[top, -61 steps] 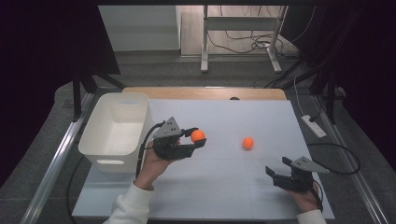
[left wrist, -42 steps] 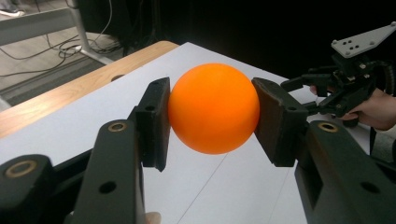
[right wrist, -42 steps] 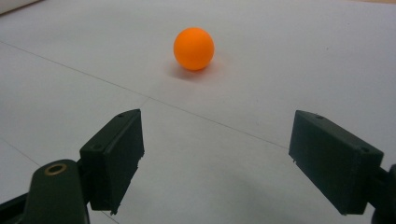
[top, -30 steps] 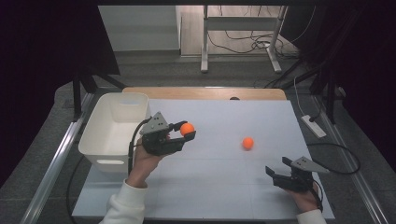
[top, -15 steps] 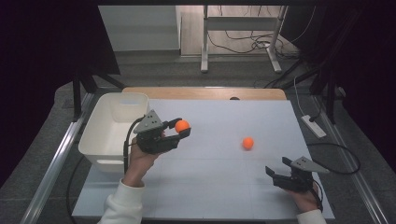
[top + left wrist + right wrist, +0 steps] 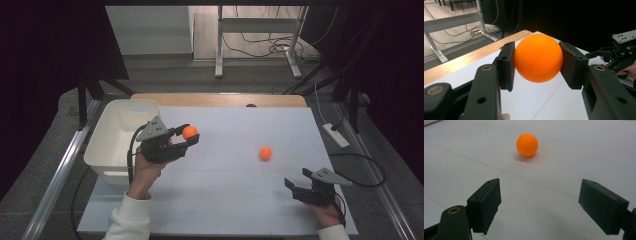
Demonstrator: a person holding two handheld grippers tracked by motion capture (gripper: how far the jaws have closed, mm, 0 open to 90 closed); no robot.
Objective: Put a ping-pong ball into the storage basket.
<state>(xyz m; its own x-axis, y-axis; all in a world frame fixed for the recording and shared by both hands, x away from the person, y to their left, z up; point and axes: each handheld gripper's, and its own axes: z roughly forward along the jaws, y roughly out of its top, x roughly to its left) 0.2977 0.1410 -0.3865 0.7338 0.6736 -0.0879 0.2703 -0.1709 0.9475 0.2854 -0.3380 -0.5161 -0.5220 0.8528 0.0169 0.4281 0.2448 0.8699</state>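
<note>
The left gripper [image 6: 189, 136] is closed on an orange ball [image 6: 189, 132], with one black pad pressed against each side of it. In the left gripper view the held ball [image 6: 538, 58] sits squarely between the two pads [image 6: 506, 65], clear of the white counter [image 6: 544, 100] below. From above, this gripper is lifted off the counter [image 6: 235, 200] just beside the white bin [image 6: 105, 145], with the ball at the jaw tips on the side facing away from the bin. The person's left hand [image 6: 145, 170] grips the tool's body, and a white sleeve [image 6: 127, 220] shows below it.

The right gripper [image 6: 295, 188] rests low, well apart from the bin at the counter's near right corner, in the person's right hand [image 6: 325, 212]. Its jaws stand wide apart with nothing between them; the right gripper view shows bare counter [image 6: 536, 210] between the two pads [image 6: 486, 203].

A second orange ball [image 6: 265, 153] lies on the counter, between the bin and the right gripper and nearer to the latter. In the right gripper view this loose ball [image 6: 527, 144] lies ahead of the open jaws, untouched.
</note>
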